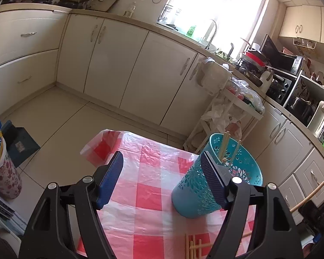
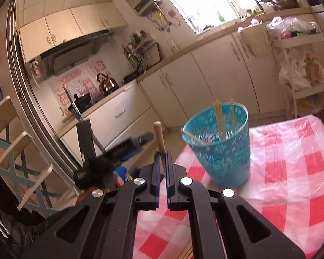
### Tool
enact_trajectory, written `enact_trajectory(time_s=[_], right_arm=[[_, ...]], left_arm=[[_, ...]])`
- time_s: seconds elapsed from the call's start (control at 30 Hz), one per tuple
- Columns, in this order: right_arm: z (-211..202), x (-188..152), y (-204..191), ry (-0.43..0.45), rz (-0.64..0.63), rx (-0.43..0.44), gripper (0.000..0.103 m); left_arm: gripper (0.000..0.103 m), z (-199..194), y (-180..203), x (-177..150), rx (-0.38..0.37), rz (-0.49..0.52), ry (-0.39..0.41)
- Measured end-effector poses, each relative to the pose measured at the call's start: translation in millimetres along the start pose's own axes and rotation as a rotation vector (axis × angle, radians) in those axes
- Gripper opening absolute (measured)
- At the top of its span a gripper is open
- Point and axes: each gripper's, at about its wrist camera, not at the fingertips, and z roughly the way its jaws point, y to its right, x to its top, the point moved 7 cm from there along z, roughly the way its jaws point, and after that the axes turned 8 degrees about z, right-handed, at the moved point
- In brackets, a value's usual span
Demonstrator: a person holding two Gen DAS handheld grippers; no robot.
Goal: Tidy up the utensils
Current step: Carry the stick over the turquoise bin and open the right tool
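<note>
Teal plastic, pierced with a flower pattern, is what the utensil holder (image 1: 207,179) is made of, and it is standing upright on the red-and-white checked tablecloth (image 1: 149,196). It is serving as the landmark here. Inside the holder, pale wooden chopsticks (image 2: 219,118) are already leaning against its wall; the right wrist view is showing about four of them, so part of the sorting is looking done.

The right gripper (image 2: 161,161) is hovering just beside the holder, on its left in the right wrist view and short of the rim, with its jaws clamped together on one more wooden stick (image 2: 159,137), whose rounded end is pointing upward. That piece is not yet in the holder.

The left gripper (image 1: 162,177) is hanging above the cloth with its jaws wide apart and nothing between them; one of its fingers is overlapping the holder's near side in the left wrist view, though contact cannot be told.

On the cloth in front of the holder, nearer the camera, a few loose chopsticks (image 1: 193,248) are lying crossed. Judging from this, the work is roughly midway: several sticks are stowed, one is in transit, and the loose ones are waiting to be gathered.
</note>
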Motion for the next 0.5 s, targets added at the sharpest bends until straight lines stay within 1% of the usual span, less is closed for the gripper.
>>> enact_trajectory(time_s=[0.17,0.5], right_arm=[[-6.4,24.5,-5.4,0.049,-0.001,-0.001,0.005],[-21.8,76.2,-25.9,0.121,-0.047,0.0,0.004]], left_arm=[[0.07,2.1,-5.8,0.1,0.001,-0.03,-0.01],[0.07,5.4,-4.2,-2.0,-0.007,-0.033,-0.022]])
